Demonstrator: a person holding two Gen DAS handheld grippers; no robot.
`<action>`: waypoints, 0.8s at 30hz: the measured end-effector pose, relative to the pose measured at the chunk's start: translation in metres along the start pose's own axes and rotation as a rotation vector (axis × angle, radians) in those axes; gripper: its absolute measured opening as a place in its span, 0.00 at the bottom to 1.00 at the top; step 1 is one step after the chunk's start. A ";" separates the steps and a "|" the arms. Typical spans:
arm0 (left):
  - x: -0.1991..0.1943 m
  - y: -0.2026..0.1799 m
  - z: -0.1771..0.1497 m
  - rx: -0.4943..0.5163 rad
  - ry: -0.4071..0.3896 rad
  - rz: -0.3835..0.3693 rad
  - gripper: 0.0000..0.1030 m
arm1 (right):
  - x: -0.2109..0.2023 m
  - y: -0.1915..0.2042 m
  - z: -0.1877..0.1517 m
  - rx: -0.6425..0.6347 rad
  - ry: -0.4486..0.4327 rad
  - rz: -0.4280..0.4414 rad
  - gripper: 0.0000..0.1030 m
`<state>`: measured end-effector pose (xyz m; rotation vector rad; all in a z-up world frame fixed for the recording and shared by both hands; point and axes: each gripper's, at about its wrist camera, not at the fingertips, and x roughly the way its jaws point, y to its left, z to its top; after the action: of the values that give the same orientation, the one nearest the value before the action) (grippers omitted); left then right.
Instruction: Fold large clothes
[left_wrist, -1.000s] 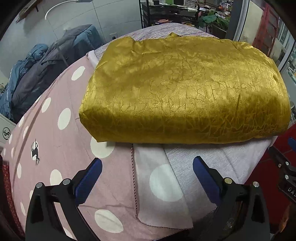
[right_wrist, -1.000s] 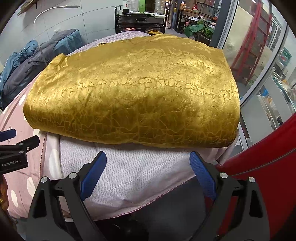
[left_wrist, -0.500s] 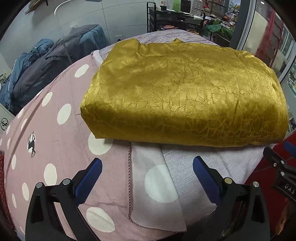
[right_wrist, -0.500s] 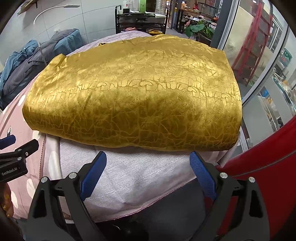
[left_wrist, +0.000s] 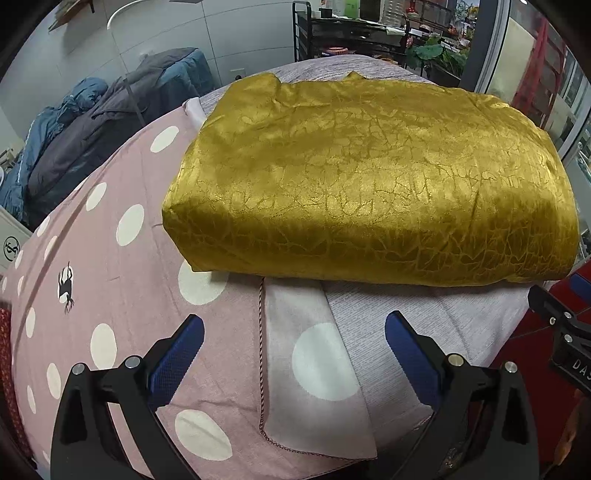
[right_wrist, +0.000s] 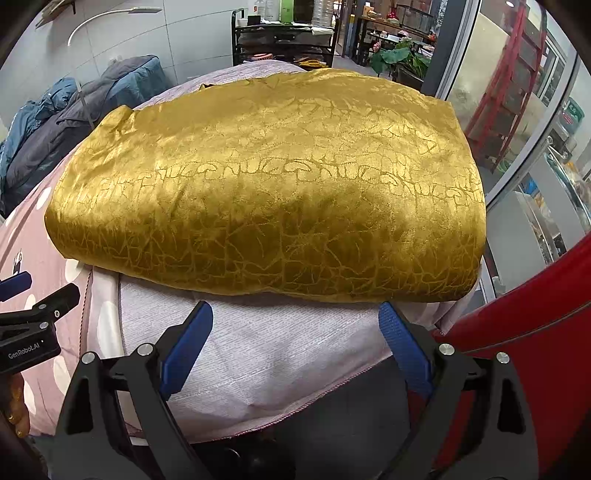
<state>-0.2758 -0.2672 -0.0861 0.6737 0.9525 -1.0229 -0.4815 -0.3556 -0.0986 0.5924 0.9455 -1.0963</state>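
Folded gold crackle-patterned cloth (left_wrist: 369, 184) lies crosswise on the bench, ahead of both | left gripper (left_wrist: 293, 341) spread, empty | right gripper (right_wrist: 295, 325) spread, empty, nearer its front fold

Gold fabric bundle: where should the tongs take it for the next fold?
Probably the two near corners of the gold fabric bundle, coming in low from the near side. Its rounded folded edge faces both open tongs, left and right, and sits slightly raised off the polka-dot sheet.
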 end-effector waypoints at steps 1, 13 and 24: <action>0.000 0.000 0.000 0.000 -0.002 -0.001 0.94 | 0.000 0.000 0.000 0.000 0.001 0.000 0.88; -0.003 -0.003 -0.001 0.033 -0.014 -0.001 0.94 | 0.001 0.004 -0.003 -0.006 0.007 0.001 0.88; -0.003 -0.003 0.000 0.038 -0.020 0.016 0.94 | 0.002 0.003 -0.003 -0.005 0.009 0.002 0.88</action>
<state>-0.2794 -0.2672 -0.0836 0.7002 0.9110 -1.0336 -0.4794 -0.3533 -0.1017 0.5945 0.9555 -1.0894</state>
